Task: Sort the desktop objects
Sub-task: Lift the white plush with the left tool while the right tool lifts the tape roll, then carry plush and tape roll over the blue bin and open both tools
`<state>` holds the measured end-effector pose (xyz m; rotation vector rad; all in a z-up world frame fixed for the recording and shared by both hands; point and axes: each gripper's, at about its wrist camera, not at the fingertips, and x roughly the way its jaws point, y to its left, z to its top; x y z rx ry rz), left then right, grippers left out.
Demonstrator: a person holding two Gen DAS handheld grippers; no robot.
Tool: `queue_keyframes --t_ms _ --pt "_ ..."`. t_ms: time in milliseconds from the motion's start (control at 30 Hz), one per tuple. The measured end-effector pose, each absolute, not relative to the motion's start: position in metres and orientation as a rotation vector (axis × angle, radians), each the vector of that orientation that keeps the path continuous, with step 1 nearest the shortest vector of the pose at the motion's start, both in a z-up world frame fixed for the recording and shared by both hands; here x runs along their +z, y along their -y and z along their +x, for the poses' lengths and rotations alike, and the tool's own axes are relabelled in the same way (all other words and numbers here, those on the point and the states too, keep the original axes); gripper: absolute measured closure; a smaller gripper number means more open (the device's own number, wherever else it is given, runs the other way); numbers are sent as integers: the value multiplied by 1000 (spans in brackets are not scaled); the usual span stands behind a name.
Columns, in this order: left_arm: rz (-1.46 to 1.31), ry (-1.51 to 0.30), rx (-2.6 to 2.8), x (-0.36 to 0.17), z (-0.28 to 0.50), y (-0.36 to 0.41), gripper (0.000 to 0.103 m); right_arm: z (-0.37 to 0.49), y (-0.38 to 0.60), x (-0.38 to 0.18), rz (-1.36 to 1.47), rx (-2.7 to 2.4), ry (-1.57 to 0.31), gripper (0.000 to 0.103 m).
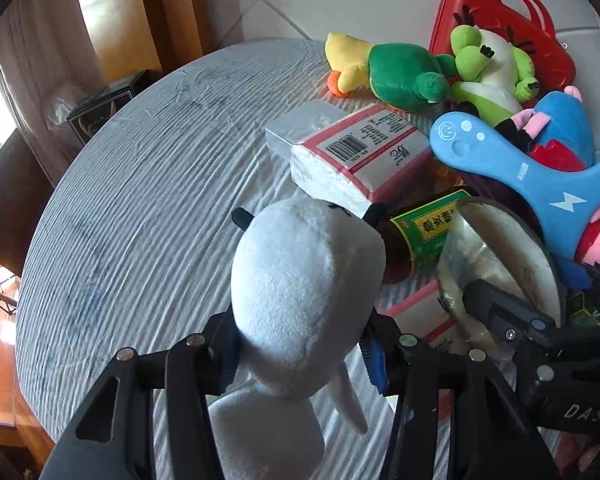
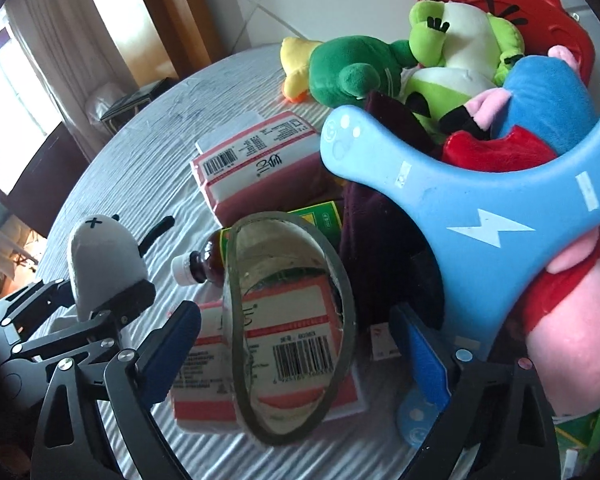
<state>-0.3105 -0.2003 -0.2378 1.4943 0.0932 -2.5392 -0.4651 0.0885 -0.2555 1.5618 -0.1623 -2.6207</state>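
My left gripper (image 1: 300, 356) is shut on a grey plush toy (image 1: 304, 280) with black antennae and holds it over the table; the same toy (image 2: 100, 264) and gripper show at the left of the right wrist view. My right gripper (image 2: 300, 344) is open around a clear round lid with a grey-green rim (image 2: 288, 328), which stands tilted on a pink tissue pack (image 2: 260, 360). The fingers do not touch it. The lid (image 1: 500, 256) and right gripper also show in the left wrist view. A brown bottle (image 2: 204, 260) with a green label lies behind the lid.
A second pink tissue pack (image 1: 360, 152) lies mid-table. A blue three-armed boomerang toy (image 2: 440, 200) rests on a heap of plush toys: green frog (image 2: 452, 40), green turtle (image 1: 400, 76), pink pig (image 2: 572, 320). A red plastic basket (image 1: 540, 28) stands at the back. The table's left half shows striped cloth (image 1: 140, 200).
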Motion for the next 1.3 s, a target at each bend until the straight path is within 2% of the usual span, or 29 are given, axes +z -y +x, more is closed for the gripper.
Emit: queue_keyframes --t_ms 33,67,133,300,533,967,1300 --pt "1500 -93 -2538 -240 -312 202 53 -467 -86 -260 1568 -2611 154 21" --pt "1506 -91 -2535 -243 -314 203 53 -468 -83 -264 1575 -2608 136 27" --pt "1515 -91 -2533 -244 -316 202 53 -466 -78 -263 1564 -2629 86 29" --pt "1472 -83 -2566 -225 -309 196 53 -455 -78 -232 1478 -2664 88 31" --pt "1299 -61 -2656 -159 -278 168 53 -414 -87 -157 1278 -2741 80 32" --pt "948 24 -2906 -20 -187 84 53 -283 -132 -12 902 -2961 46 31" --pt "876 39 -3195 29 -146 20 53 -174 -158 57 815 -3263 48 32"
